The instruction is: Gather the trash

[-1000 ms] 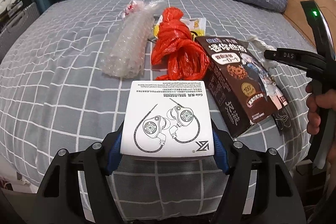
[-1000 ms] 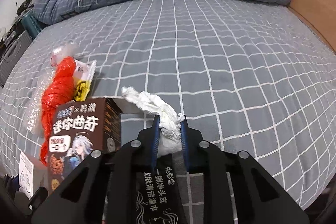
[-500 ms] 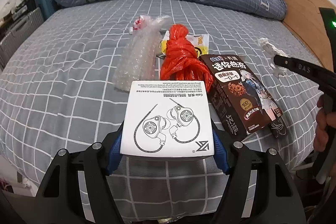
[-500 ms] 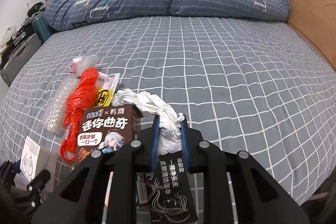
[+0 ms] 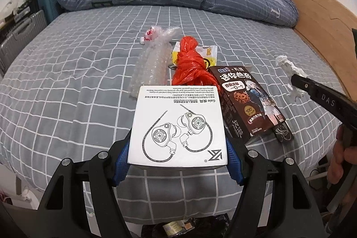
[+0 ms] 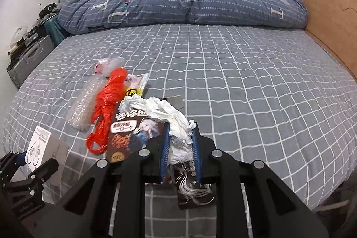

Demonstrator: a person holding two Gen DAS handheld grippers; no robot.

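Right now both grippers carry trash above the bed (image 5: 67,86). Left gripper (image 5: 177,162): jaws clamped on the sides of a white box (image 5: 178,126) w/ earphone drawing, blue pads pressing its two edges, printed face up; a side grip prob. suits a rigid, flat carton. Right gripper (image 6: 179,144): jaws shut tight on a crumpled tissue (image 6: 160,110), which sticks out fwd past the tips — soft wad, so a full pinch is needed or it slips. In left view the tissue (image 5: 290,73) hangs off the bed, clear of everything.

Left on the bed, bunched near the front edge: bubble wrap (image 5: 151,68), red bag (image 5: 189,64) lying over a yellow wrapper (image 5: 208,55), brown snack box (image 5: 245,102) beside the bag, and a small dark packet (image 5: 283,133) just at the snack box's near end. They look gathered in one spot, prob. for quick pickup.

No bin in view; can't tell where the held pieces go. Judging by the pile, task is partway: two items in hand, five still lying.
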